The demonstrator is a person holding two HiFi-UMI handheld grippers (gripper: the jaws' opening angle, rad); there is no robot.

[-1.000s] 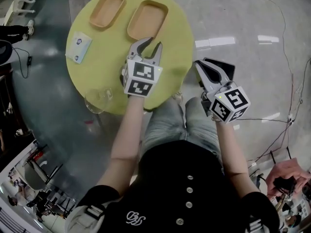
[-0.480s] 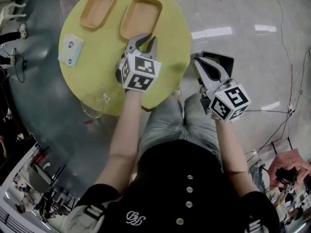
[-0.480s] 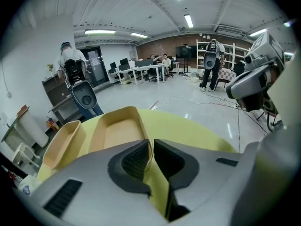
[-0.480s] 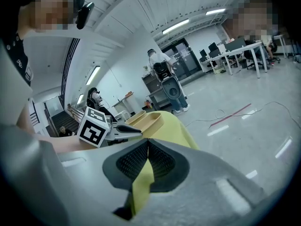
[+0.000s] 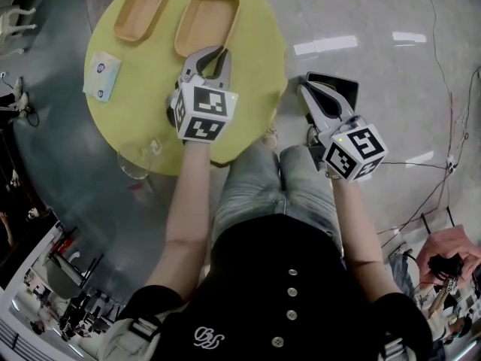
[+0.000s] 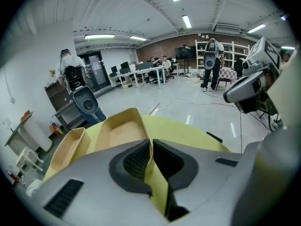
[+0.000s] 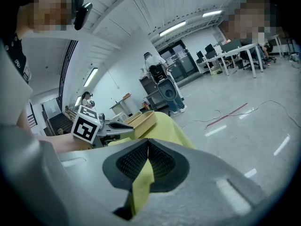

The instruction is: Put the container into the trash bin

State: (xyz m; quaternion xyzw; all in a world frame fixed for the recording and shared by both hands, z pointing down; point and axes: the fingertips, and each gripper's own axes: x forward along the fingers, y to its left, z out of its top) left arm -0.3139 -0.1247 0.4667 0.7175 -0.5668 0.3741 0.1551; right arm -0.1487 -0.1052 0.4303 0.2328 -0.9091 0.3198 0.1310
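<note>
Although the container (image 5: 204,22) is not yet off the worktop (image 5: 248,89), the first step of the task is judged to be nearly made. The left tool (image 5: 211,54) is set at the container's near end, and its jaws are closing with the thin tan wall caught between the pads, so that a narrow pinch on the rim is seen in the left gripper view. What is left, as it is judged, is the whole of the carrying. The container has to be lifted clear of the worktop, borne over the worktop's right edge and let go into the trash bin (image 5: 340,89), which is taken to be the dark box on the floor just beside that edge. The right tool (image 5: 307,91) is held off the worktop's right side, above that box, with its jaws brought together and nothing between them. The container being gripped lies on the far part of the worktop, toward the middle, and is seen to be shallow, oblong and empty. A second container (image 5: 139,10) of the same kind is laid on the worktop's far left part, and nothing is seen in it either. A clear glass (image 5: 137,159) is stood at the worktop's near left edge; whether anything is in it cannot be told. A small packet (image 5: 101,79) is laid at the worktop's left edge. Nothing can be made out inside the dark box.
</note>
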